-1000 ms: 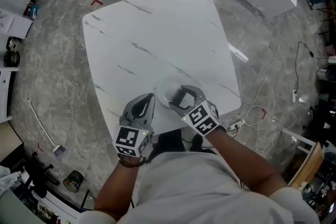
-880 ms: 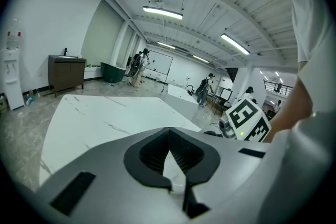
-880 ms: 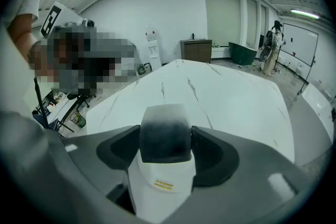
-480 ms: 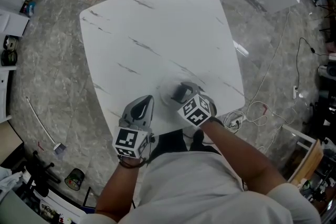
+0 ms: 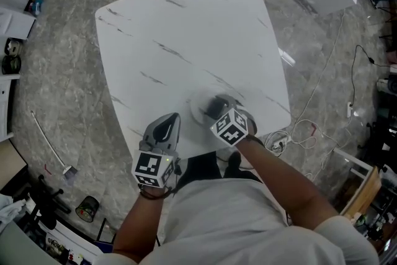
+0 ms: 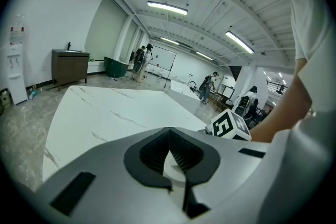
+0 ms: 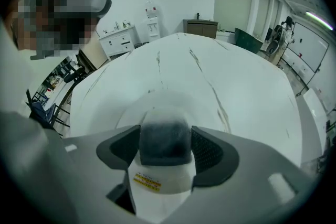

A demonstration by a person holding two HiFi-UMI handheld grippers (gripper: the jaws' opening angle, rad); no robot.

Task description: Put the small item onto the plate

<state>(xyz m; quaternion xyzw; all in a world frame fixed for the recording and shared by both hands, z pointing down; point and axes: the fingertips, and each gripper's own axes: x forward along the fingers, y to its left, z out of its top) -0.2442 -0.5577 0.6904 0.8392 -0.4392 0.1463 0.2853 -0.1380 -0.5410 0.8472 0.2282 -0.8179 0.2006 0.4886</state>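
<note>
Since the white marbled surface (image 5: 186, 34) carries nothing but the plate (image 5: 195, 111), which sits close to its near edge, the placement target is unambiguous. The right hand-held gripper (image 5: 217, 108) hangs over the plate, its jaws clamped on the small item (image 7: 164, 139). This is a white body with a dark grey top and a yellow label, seen in the right gripper view with the plate's rim (image 7: 126, 113) just beyond it. No view shows whether the item touches the plate. The left hand-held gripper (image 5: 166, 128) rests at the near edge, just left of the plate. Its jaws are together with nothing between them.

Step in hand, as judged: lowering and release.
- Bring the item down over the plate's middle, not its rim.
- Keep the item upright until its base bears on the plate.
- Part the jaws only then, and draw back along the jaw line so neither pad drags the item.
- Keep the left hand-held gripper clear of the plate.

Against the frame one second ago, the right hand-held gripper's marker cube sits farther from the near edge and the jaws cover more of the plate. The left hand-held gripper is in the same place.
</note>
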